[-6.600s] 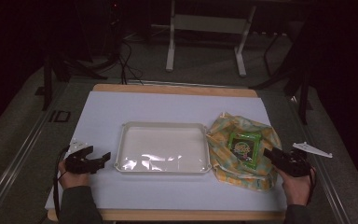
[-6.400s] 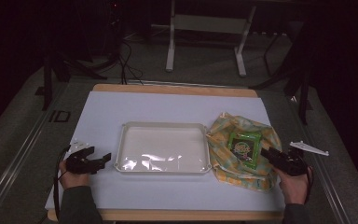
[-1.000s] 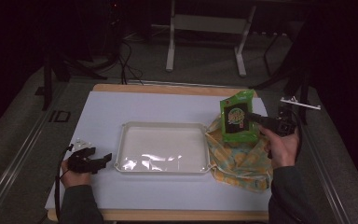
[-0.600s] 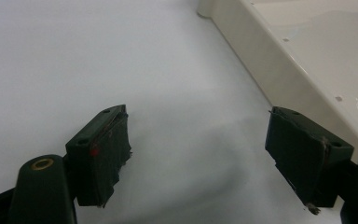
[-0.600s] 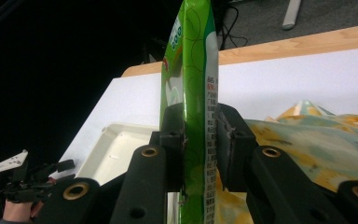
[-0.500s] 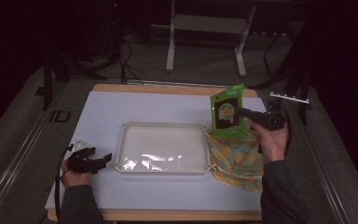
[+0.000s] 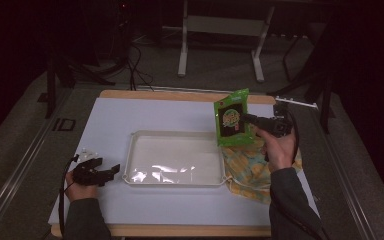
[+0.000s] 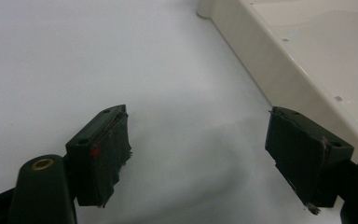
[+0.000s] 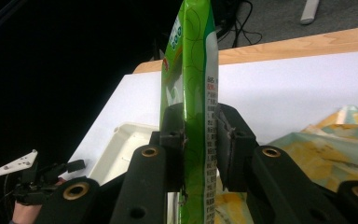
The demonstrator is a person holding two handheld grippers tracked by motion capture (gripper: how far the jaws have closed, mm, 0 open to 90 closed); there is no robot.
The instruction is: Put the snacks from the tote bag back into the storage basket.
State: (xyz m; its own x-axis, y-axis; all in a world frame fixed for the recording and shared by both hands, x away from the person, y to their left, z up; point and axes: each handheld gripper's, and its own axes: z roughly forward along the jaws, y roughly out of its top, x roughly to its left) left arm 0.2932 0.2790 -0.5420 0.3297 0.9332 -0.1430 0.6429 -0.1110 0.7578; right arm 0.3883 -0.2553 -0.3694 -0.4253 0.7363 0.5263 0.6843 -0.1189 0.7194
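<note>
Packet has shifted left toward tray, clamped by right gripper.

Pouch: top and bottom cut off in right gripper view, print too small to read; cloth partly hidden behind it.

- The green packet is showing a glossy plastic film, smooth and catching light along its printed face.
- The cream tray is looking like smooth moulded plastic, its floor shining in patches.
- The tabletop is presenting a matt white sheet, with a bare wood strip running along its far edge.
- The yellow patterned cloth is lying soft and crumpled, without shine.
- The right hand-held gripper is showing matt black plastic with brass-coloured rivets.
- The left hand-held gripper is wearing rough, frayed black pads.
</note>
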